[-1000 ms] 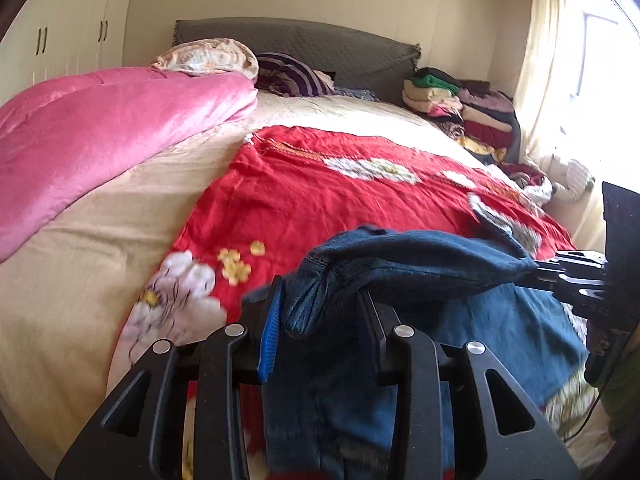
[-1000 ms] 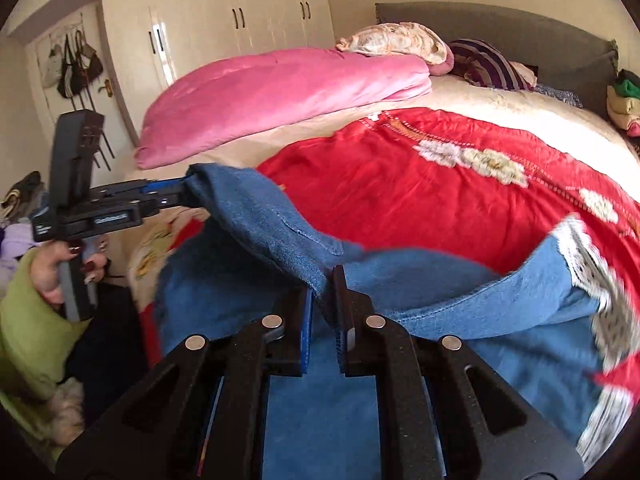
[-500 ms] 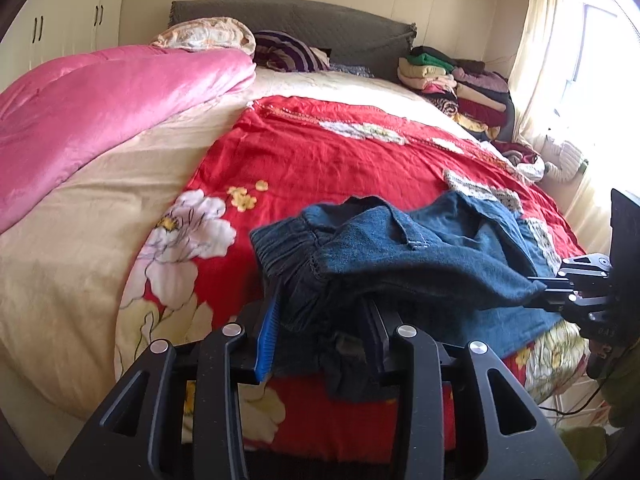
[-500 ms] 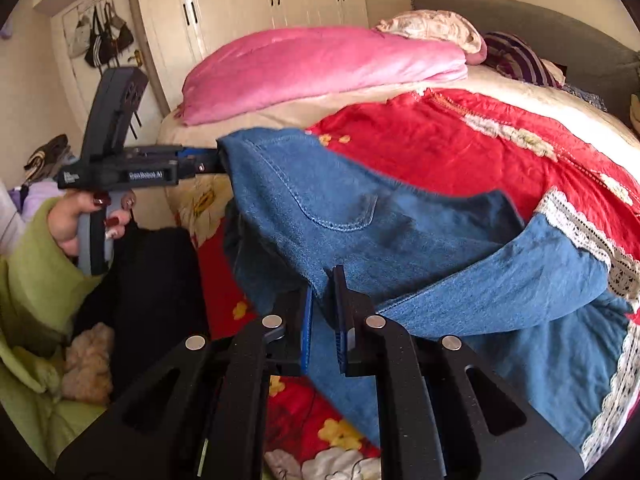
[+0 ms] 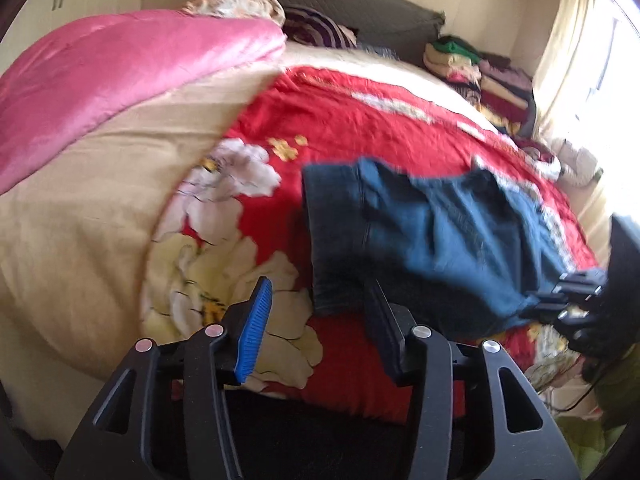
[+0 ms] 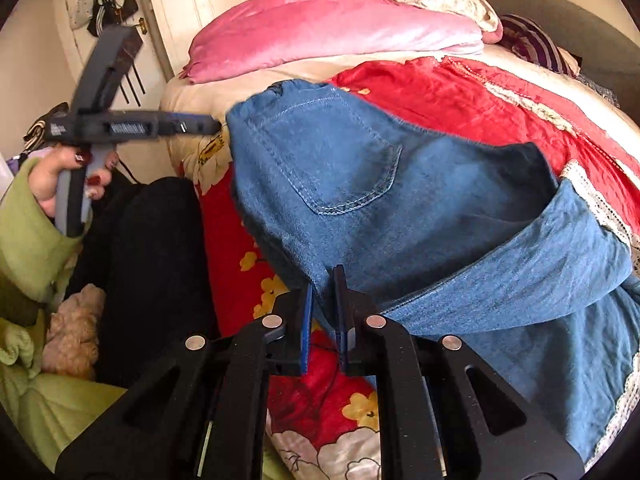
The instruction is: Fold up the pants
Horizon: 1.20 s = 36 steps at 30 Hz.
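From my left wrist camera, the left gripper (image 5: 318,312) stands wide apart, holding nothing; the jeans (image 5: 432,236) lie just beyond its fingertips on the red floral blanket (image 5: 360,120), blurred. A pink duvet (image 5: 120,76) sits left of that blanket.

From my right wrist camera, the right gripper (image 6: 323,296) is clamped on the jeans' (image 6: 360,184) near edge, above the blanket's (image 6: 460,96) corner. My left gripper (image 6: 208,125) sits at the waistband, left of the blanket.
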Available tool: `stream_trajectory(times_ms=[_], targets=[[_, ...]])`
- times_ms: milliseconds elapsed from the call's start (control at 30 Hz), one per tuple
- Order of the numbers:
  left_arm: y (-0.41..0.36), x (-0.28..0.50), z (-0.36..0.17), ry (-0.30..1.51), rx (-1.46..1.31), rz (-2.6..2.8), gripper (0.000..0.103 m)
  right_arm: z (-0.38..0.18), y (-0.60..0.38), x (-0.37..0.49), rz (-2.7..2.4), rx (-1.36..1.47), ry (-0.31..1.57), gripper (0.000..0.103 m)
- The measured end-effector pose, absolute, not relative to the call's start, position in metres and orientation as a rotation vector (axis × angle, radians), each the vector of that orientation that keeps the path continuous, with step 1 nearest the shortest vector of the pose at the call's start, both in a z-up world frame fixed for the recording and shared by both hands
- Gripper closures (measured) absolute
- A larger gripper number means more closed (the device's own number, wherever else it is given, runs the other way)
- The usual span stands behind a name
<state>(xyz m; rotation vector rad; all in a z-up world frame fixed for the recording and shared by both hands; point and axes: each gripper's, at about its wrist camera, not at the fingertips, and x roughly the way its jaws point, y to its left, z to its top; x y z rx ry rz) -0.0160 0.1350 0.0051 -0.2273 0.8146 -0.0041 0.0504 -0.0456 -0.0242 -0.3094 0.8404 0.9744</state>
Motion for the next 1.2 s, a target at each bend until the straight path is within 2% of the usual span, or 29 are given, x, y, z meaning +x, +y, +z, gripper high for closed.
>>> stream_trajectory(times_ms=[267,433,533,600,667,800,933,1133,1200], targets=[[0.097,0.006,0.043,0.721,-0.199,-0.093,0.057,-0.030,-0.045,0.048,0.973,-0.317,0.869,0.097],[0.068,0.031,0.006,0.843,-0.085,-0.076,0.057,-0.031,-0.051,0.045,0.973,-0.308,0.891,0.094],[0.062,0.028,-0.013,0.885,-0.043,-0.060,0.057,-0.023,-0.055,0.041,1.007,-0.286,0.887,0.090],[0.059,0.026,-0.015,0.884,-0.022,-0.057,0.057,-0.015,-0.058,0.041,1.025,-0.249,0.866,0.077],[0.061,0.026,-0.016,0.884,-0.034,-0.060,0.057,-0.009,-0.057,0.046,0.993,-0.244,0.832,0.070],[0.064,0.024,-0.015,0.884,-0.041,-0.061,0.057,-0.017,-0.045,0.057,0.952,-0.228,0.858,0.066],[0.065,0.022,-0.015,0.878,-0.050,-0.069,0.057,-0.046,-0.032,0.064,0.891,-0.258,0.981,0.062],[0.067,0.021,-0.013,0.867,-0.071,-0.069,0.056,-0.035,-0.036,0.059,0.917,-0.246,0.944,0.056],[0.068,0.018,-0.007,0.848,-0.088,-0.080,0.053,-0.024,-0.043,0.058,0.917,-0.214,0.912,0.050]])
